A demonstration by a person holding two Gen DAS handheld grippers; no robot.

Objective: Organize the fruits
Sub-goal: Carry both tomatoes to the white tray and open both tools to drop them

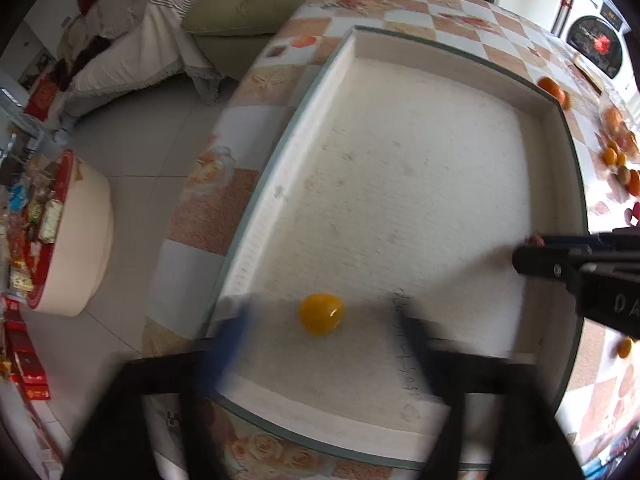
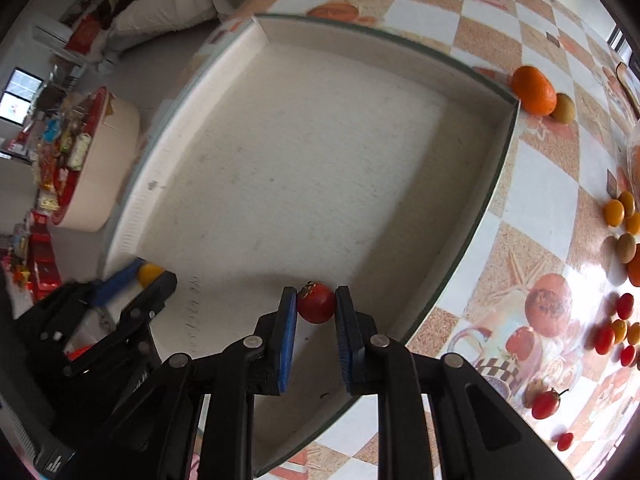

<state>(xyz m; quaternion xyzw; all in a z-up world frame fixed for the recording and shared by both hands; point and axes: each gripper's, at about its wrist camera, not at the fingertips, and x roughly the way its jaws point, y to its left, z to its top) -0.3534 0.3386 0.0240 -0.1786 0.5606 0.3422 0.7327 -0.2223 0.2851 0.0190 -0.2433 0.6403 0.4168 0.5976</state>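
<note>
My right gripper (image 2: pixel 316 306): fingers narrowly parted, clamped on a red tomato (image 2: pixel 317 303) just above the white tray (image 2: pixel 496 160) floor. My left gripper (image 1: pixel 322 332): jaws spread wide, yellow tomato (image 1: pixel 322 314) lying free between them on the tray floor.

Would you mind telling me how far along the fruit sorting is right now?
Barely begun. Done: one yellow fruit lies in the white tray, between the open left tongs. In hand: the right tongs grip a red tomato over the tray. Left: the orange and many small fruits remain on the tablecloth.
</note>
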